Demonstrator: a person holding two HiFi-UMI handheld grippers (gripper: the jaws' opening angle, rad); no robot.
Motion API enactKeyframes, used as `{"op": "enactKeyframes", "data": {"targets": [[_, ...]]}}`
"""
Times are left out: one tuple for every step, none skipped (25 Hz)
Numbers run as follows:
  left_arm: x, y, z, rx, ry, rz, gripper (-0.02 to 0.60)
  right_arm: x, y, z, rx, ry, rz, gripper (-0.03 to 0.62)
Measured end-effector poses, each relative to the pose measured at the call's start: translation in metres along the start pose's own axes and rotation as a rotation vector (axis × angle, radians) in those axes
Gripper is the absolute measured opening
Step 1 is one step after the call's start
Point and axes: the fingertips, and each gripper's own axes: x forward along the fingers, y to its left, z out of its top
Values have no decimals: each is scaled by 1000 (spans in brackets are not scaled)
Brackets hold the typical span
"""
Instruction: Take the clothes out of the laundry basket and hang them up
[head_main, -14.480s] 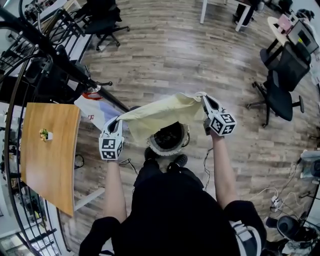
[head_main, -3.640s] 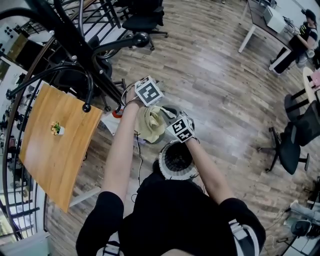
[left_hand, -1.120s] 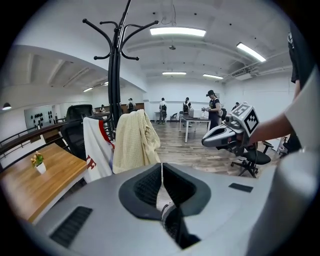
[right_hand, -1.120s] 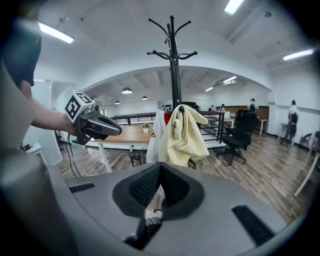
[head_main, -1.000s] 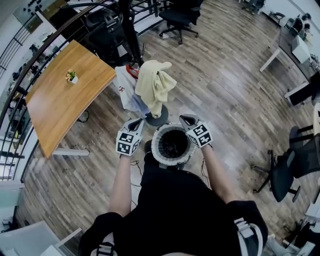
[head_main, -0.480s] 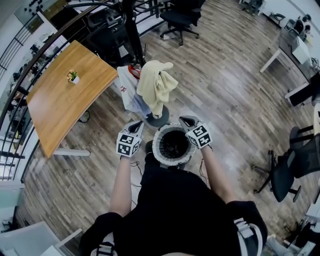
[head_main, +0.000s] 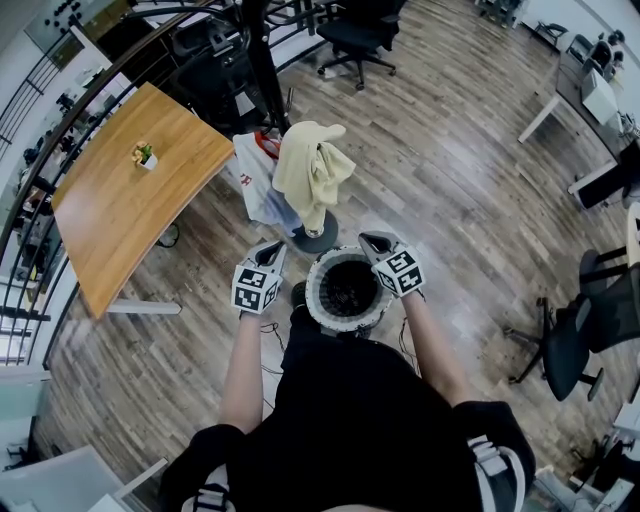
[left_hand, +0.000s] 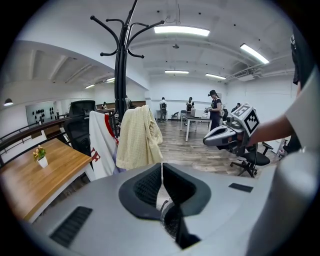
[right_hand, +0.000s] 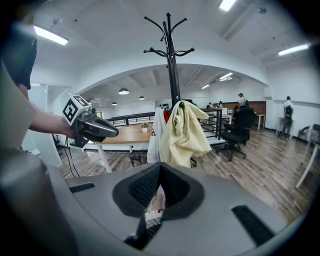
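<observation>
The round laundry basket (head_main: 314, 297) stands on the floor right in front of me, its inside dark. My left gripper (head_main: 273, 249) hovers at its left rim and my right gripper (head_main: 373, 240) at its right rim, both shut and empty. Past the basket, a pale yellow garment (head_main: 311, 170) hangs on the black coat rack (head_main: 264, 70), beside a white garment with red print (head_main: 254, 182). The left gripper view shows shut jaws (left_hand: 161, 176), the yellow garment (left_hand: 138, 137) and the right gripper (left_hand: 223, 136). Seen from the right gripper (right_hand: 159, 178), the yellow garment (right_hand: 185, 132) hangs straight ahead.
A wooden table (head_main: 120, 190) with a small potted plant (head_main: 144, 154) stands to the left of the rack. Office chairs (head_main: 360, 35) and desks (head_main: 590, 95) sit farther off on the wood floor. Cables (head_main: 268, 325) trail by my feet.
Earlier both grippers held the yellow garment spread over the basket, then at the rack. Now it hangs there and both grippers are empty by the basket. In the last second nothing has moved.
</observation>
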Motion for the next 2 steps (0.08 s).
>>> {"op": "enactKeyframes", "data": {"targets": [[0,1,2,1,-3,2,29,0,-1,1,0,-1,0,8],[0,2,4,3,-7,5,29,0,-1,2,1,-2,0,8]]}}
